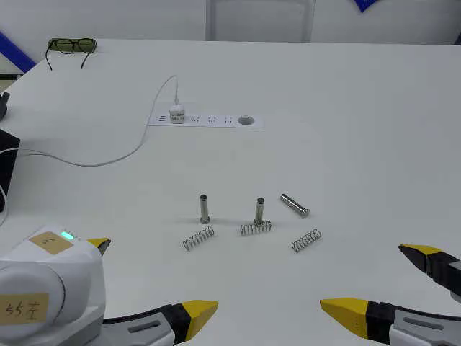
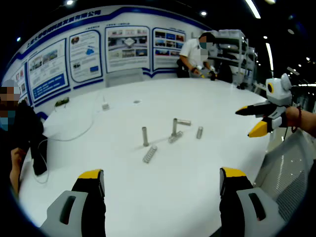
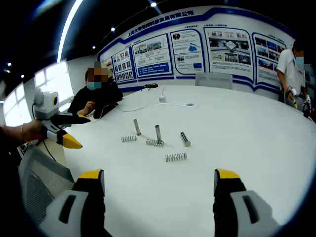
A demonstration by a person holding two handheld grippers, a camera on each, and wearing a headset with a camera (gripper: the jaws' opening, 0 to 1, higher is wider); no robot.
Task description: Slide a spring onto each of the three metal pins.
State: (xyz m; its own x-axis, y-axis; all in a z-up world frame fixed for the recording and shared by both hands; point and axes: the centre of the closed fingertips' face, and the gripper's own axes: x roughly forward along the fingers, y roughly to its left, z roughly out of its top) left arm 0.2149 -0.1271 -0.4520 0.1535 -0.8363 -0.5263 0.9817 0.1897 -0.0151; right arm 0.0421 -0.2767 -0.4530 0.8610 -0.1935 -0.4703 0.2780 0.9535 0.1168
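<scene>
We work in what looks like a company lab or demonstration room. A broad white table [image 1: 346, 108] takes up most of the space, with a power strip [image 1: 209, 120] set flush in its top and a charger [image 1: 177, 114] plugged in. Along the far side run blue-framed posters [image 2: 127, 47] of charts and photographs under a line of blue lettering. Spotlights [image 3: 154, 4] and a light strip [image 3: 69, 24] shine from a dark ceiling [image 3: 148, 19]. One person [image 3: 96, 96] sits at the table; a second person [image 2: 193, 54] stands by metal shelves [image 2: 232, 47].
</scene>
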